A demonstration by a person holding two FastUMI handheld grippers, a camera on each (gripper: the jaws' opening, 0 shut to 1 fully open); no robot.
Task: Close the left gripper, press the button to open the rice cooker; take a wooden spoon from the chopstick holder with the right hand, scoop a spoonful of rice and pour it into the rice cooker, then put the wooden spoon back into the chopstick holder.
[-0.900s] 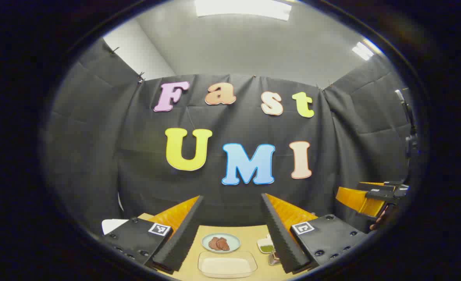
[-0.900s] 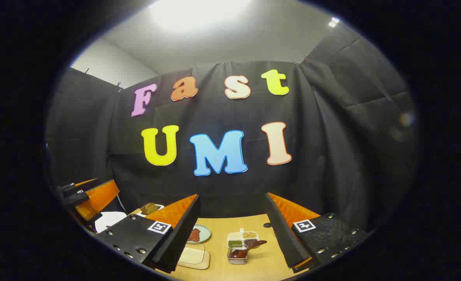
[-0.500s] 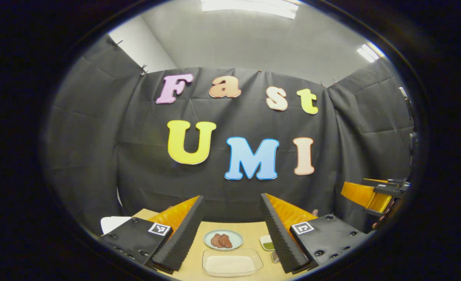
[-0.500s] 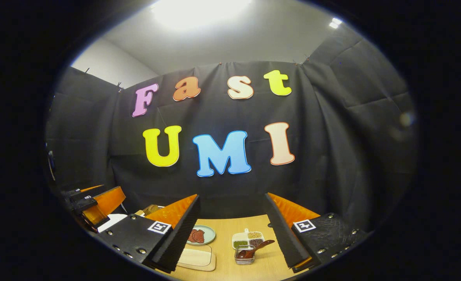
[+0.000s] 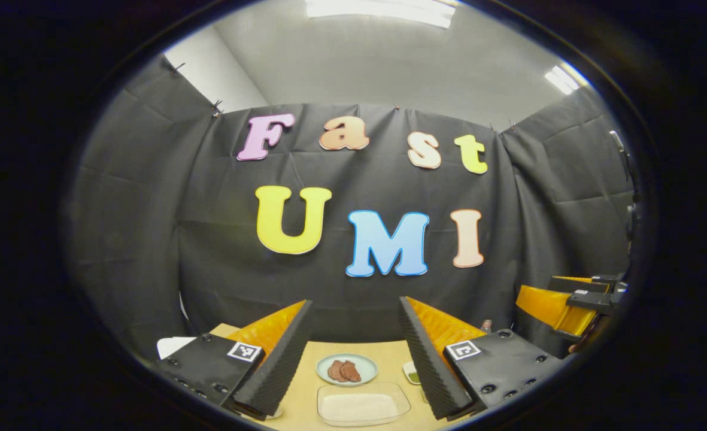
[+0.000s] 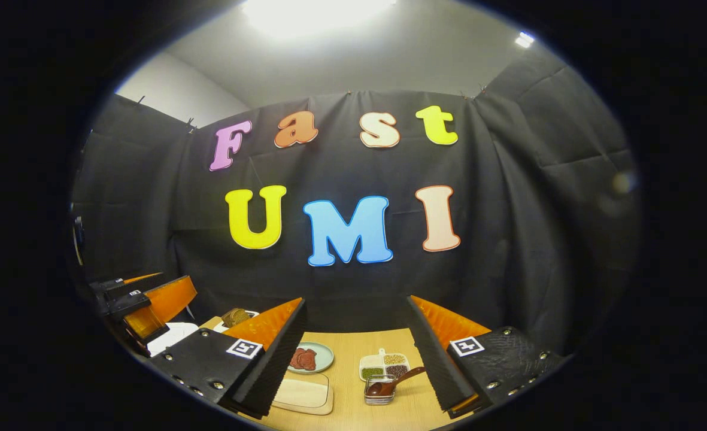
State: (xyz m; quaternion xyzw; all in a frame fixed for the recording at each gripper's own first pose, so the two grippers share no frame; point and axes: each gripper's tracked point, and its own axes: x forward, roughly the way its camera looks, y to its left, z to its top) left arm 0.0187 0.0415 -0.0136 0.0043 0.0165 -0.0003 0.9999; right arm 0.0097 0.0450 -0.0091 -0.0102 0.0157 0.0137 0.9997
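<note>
My left gripper (image 5: 354, 302) is open, held high above a wooden table (image 5: 389, 354) with nothing between its fingers. Below it lie a clear glass dish of white rice (image 5: 363, 405) and a plate of brown meat (image 5: 347, 369). My right gripper (image 6: 356, 301) is open too and holds nothing. Under it a wooden spoon (image 6: 396, 381) leans in a small clear holder (image 6: 379, 393). The rice dish (image 6: 302, 395) lies at lower left in the right gripper view. A white rounded object (image 6: 170, 333) sits at the far left, partly hidden; I cannot tell what it is.
A divided dish of beans (image 6: 383, 365) stands behind the holder, beside the meat plate (image 6: 308, 358). A brown lump on a white plate (image 6: 235, 316) sits far left. The right gripper (image 5: 569, 302) shows at the right edge, the left gripper (image 6: 143, 299) at the left edge.
Both hands drifted slightly, so the dishes slid a little rightward in each view. Both grippers stayed open and nothing was picked up.
</note>
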